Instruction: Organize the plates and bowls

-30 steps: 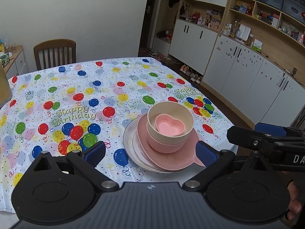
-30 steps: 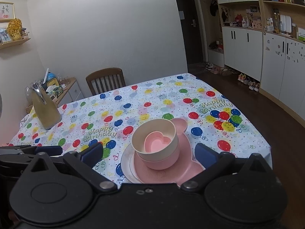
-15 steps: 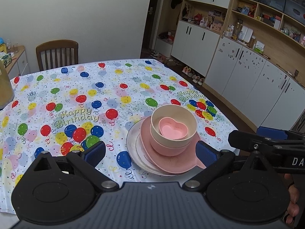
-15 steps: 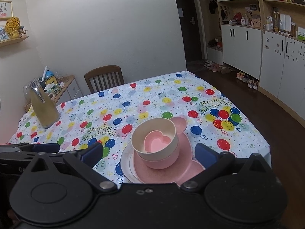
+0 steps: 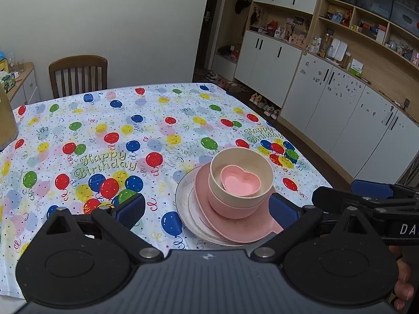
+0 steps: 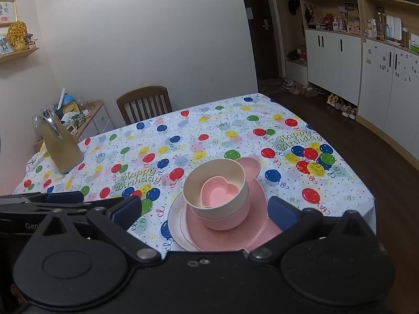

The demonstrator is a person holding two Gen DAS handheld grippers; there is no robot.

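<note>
One stack stands near the table's front edge: a white plate [image 5: 184, 201] at the bottom, a pink mouse-eared plate [image 5: 235, 229], a pink bowl [image 5: 233, 208], a cream bowl [image 5: 264, 172] and a small pink heart-shaped bowl [image 5: 241, 183] on top. The right wrist view shows the same stack: white plate [image 6: 175, 219], pink plate [image 6: 251, 167], cream bowl [image 6: 217, 210], heart bowl [image 6: 218, 192]. My left gripper [image 5: 207, 209] is open and empty, held back above the stack. My right gripper [image 6: 204, 209] is open and empty too, beside the left one.
The table wears a balloon "Happy Birthday" cloth [image 5: 104, 144]. A tan jug [image 6: 61, 149] stands at the far left of it. A wooden chair [image 5: 78, 76] is at the far side. White cabinets [image 5: 327, 99] and shoes [image 5: 264, 104] line the right wall.
Both grippers have drawn back and up a little from the stack, both still open. The dishes have not moved.
</note>
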